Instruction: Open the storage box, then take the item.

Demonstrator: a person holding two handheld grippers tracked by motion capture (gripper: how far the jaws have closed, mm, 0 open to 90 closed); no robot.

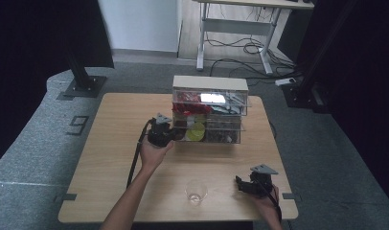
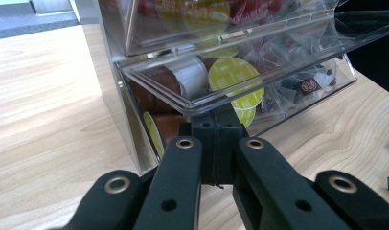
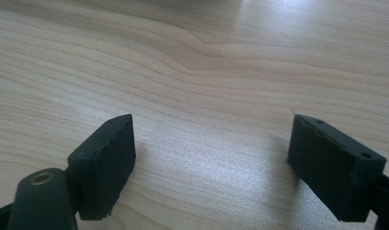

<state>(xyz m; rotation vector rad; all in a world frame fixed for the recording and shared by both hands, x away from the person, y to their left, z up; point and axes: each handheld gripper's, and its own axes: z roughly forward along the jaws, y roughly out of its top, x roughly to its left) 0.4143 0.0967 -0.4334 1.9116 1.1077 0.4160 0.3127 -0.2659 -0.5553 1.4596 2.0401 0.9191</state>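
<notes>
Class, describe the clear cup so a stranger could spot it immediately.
Start at the wooden table. Along its near edge, between the person's two forearms, stands the clear cup. Unlike the stocked drawer organiser farther back, it is small, round, transparent and stands alone.

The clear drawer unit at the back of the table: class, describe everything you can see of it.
The drawer unit is a clear plastic box with a pale opaque top, standing upright on the wooden table near its far edge. Its stacked drawers hold coffee capsules with yellow, white and brown faces, red items and clear sachets. A lower drawer is pulled partly out; the left tongs are shut at its front edge.
</notes>
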